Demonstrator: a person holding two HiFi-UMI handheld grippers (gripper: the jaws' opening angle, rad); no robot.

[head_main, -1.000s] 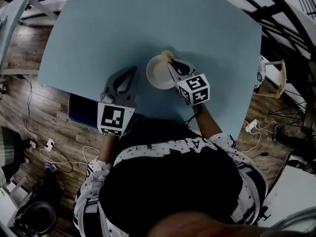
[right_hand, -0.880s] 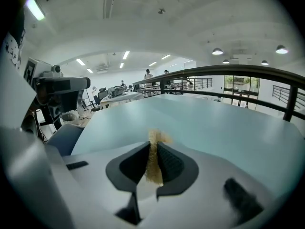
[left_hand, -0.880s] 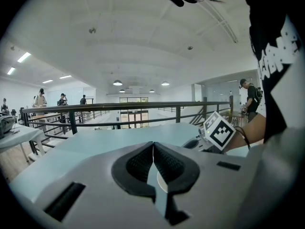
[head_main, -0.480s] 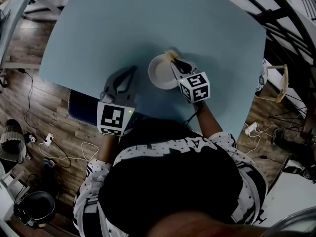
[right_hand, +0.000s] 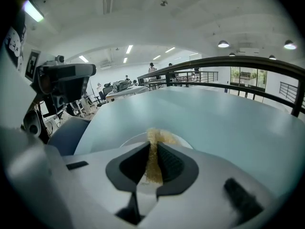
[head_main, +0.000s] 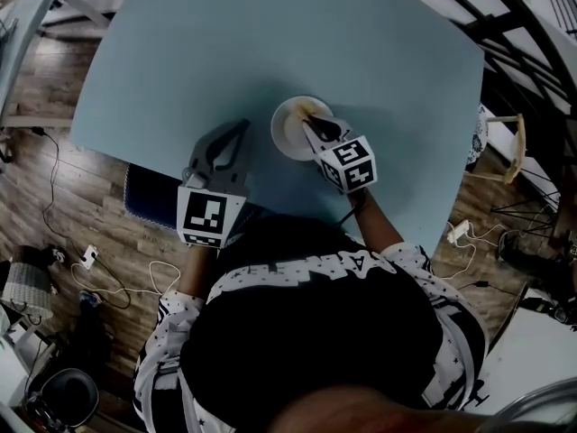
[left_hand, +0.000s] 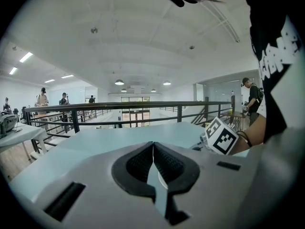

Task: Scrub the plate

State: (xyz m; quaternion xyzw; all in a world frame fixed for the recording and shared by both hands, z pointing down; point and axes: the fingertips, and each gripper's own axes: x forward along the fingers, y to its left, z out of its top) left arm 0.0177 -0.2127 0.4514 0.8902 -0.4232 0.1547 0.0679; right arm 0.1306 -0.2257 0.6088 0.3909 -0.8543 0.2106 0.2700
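Observation:
A white plate [head_main: 290,126] lies on the pale blue table [head_main: 234,52], just past its near edge. My right gripper [head_main: 311,120] is over the plate's right half, shut on a tan scrub sponge [right_hand: 153,152] whose frayed tip [head_main: 312,110] reaches the plate's far rim [right_hand: 136,136]. My left gripper [head_main: 236,133] sits left of the plate, apart from it, its jaws closed with nothing between them [left_hand: 153,152].
The table's near edge [head_main: 153,170] runs under both grippers. A dark blue chair seat [head_main: 149,201] sits below the left gripper. A black railing [left_hand: 143,109] borders the far side, and a small wooden stool [head_main: 507,147] stands right of the table.
My right gripper has shifted a little left and farther over the plate, dragging the sponge across it. The left gripper has stayed put.

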